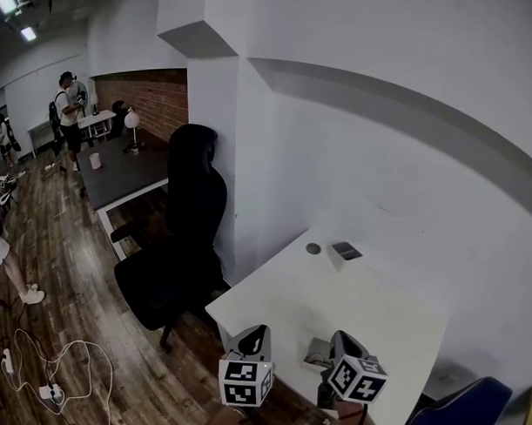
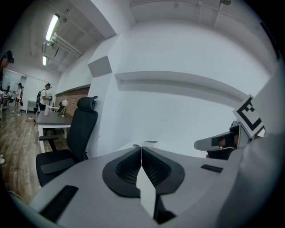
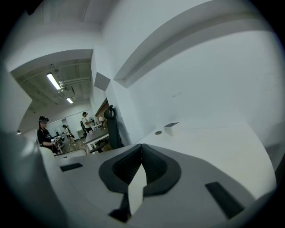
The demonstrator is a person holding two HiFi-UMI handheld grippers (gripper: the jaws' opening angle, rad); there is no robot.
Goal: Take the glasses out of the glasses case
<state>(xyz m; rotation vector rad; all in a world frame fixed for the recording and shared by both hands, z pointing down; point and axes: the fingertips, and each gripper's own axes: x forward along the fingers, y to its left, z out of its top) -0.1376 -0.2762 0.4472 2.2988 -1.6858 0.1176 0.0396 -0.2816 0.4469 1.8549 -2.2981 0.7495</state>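
Note:
A small pale box with a dark top, apparently the glasses case, lies closed at the far side of the white table, close to the wall. No glasses show. The right gripper view has it ahead and a little right, as the case; the left gripper view shows only a dark sliver of the case. My left gripper and right gripper hover over the table's near edge, well short of the case. Each one's jaws meet with nothing between them: left gripper, right gripper.
A round cable hole sits just left of the case. A black office chair stands against the table's left side, a blue seat at bottom right. White wall runs behind the table. People stand far off at the left; cables lie on the floor.

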